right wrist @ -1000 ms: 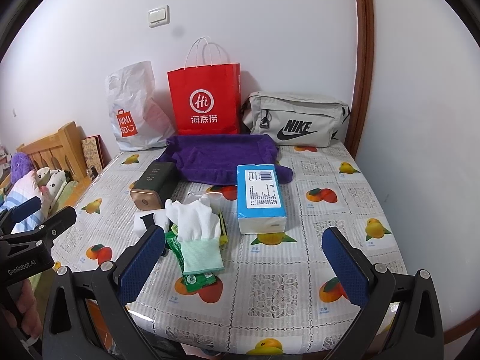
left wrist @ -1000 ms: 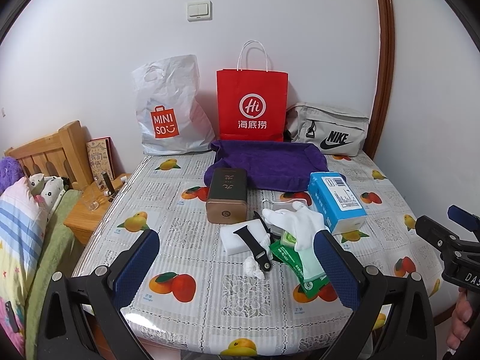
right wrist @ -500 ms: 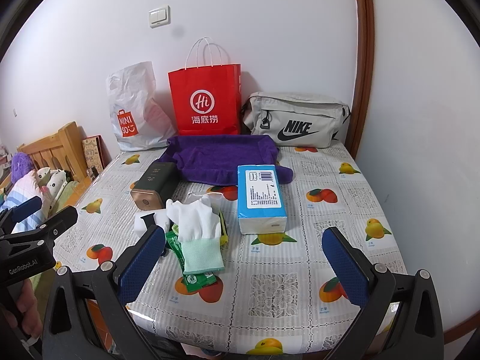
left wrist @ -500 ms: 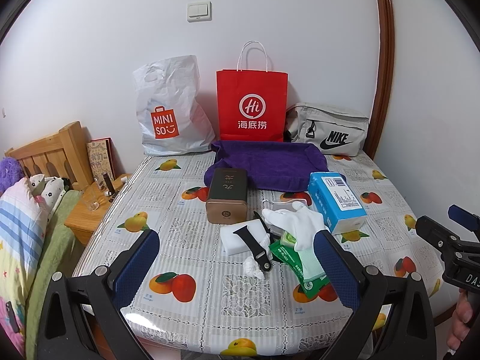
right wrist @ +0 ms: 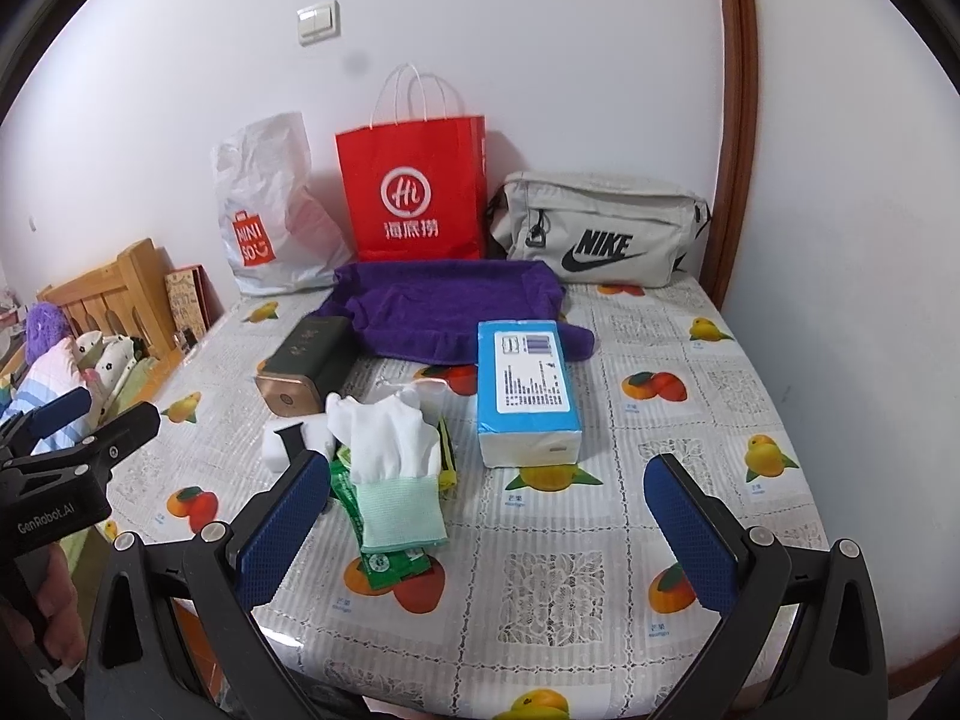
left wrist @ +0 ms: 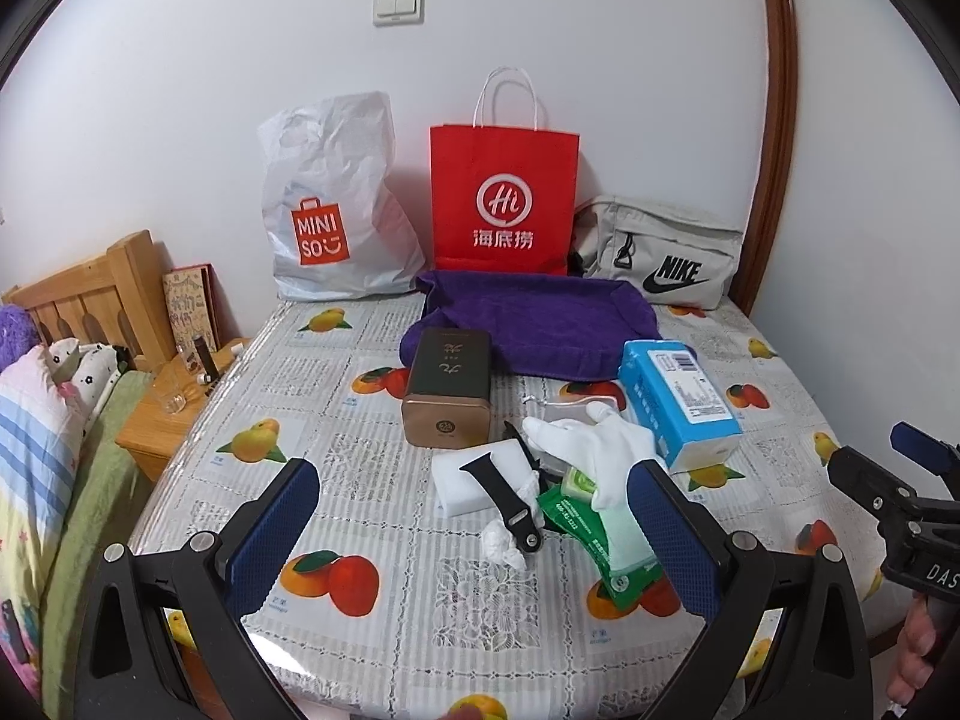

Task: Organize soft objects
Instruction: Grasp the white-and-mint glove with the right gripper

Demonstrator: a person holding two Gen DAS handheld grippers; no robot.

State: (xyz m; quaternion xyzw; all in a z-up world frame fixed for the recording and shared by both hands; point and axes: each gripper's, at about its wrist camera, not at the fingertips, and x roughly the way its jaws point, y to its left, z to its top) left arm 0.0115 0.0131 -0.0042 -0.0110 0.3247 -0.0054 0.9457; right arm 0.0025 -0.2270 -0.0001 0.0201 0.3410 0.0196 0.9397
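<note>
Fruit-printed vinyl covers a table [left wrist: 372, 420] pushed against a white wall, seen from two hand-held grippers poised at its near edge.

Going left to right along the back: a white Miniso plastic bag [left wrist: 333, 198], a red paper bag [left wrist: 503, 192] and a grey Nike pouch [left wrist: 660, 258] stand at the wall. Just in front of them a purple towel [left wrist: 534, 318] lies loosely bunched.

Nearer the middle sit a dark tea tin [left wrist: 447, 387] on its side, then a clutter of small things: a white sponge block [left wrist: 462, 483] with a black watch strap [left wrist: 504, 501] across it, a crumpled white tissue [left wrist: 501, 543], a green wipes packet [left wrist: 573, 525], and a white cotton glove [right wrist: 393, 453] with a green cuff lying on top of the packet. To the right, just beside the glove, is a blue pack of tissues [right wrist: 528, 384].

The left gripper [left wrist: 474, 534] is released, fingers wide apart and holding nothing, hovering short of the clutter. The right gripper [right wrist: 489, 531] is likewise spread and empty, its left finger near the glove's cuff.

Sorting appears not yet begun: the soft items, glove, towel, tissues and sponge, lie mixed with the hard tin and strap, and nothing looks grouped or bagged. All of it seems left to do.
</note>
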